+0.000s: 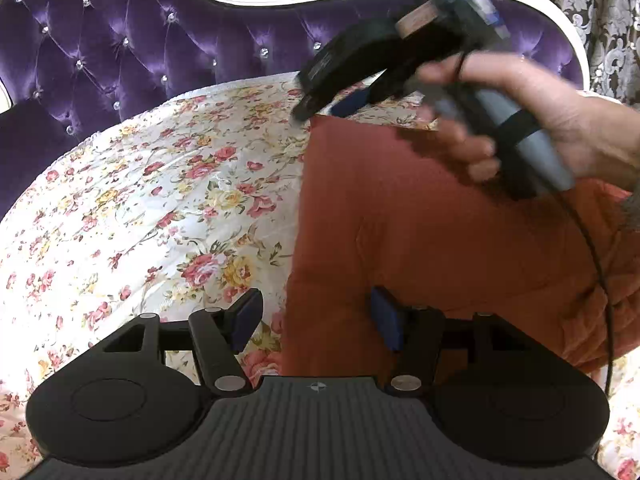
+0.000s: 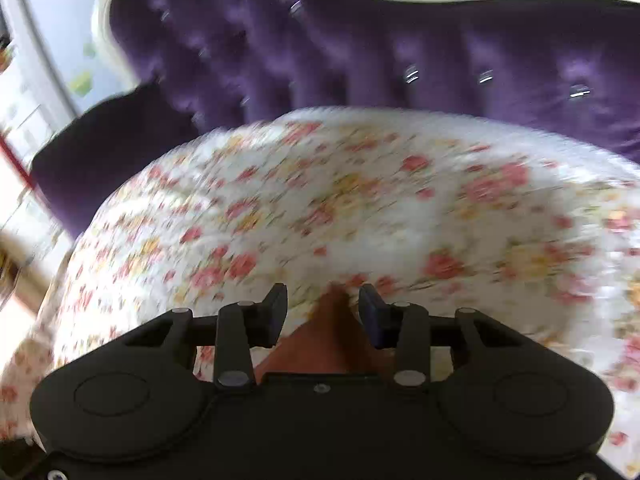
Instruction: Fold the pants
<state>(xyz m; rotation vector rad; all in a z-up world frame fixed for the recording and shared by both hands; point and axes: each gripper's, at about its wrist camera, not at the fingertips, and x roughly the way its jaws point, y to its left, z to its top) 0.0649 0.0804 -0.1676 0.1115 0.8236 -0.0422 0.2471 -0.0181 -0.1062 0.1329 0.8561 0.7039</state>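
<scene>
— While the right view blurs, the pants (image 1: 420, 232) lie on the floral bedspread (image 1: 160, 208); left gripper (image 1: 316, 320) gapes over their edge.
— Right gripper (image 2: 323, 312) straddles a rust corner, pads apart; contact unclear.

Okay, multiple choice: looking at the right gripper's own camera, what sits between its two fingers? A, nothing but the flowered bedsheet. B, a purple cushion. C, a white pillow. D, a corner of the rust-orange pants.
D: in the right wrist view a pointed corner of the rust-orange pants lies between the fingers of the right gripper, with the flowered bedsheet beyond it; the pads stand apart from the cloth on both sides.
</scene>
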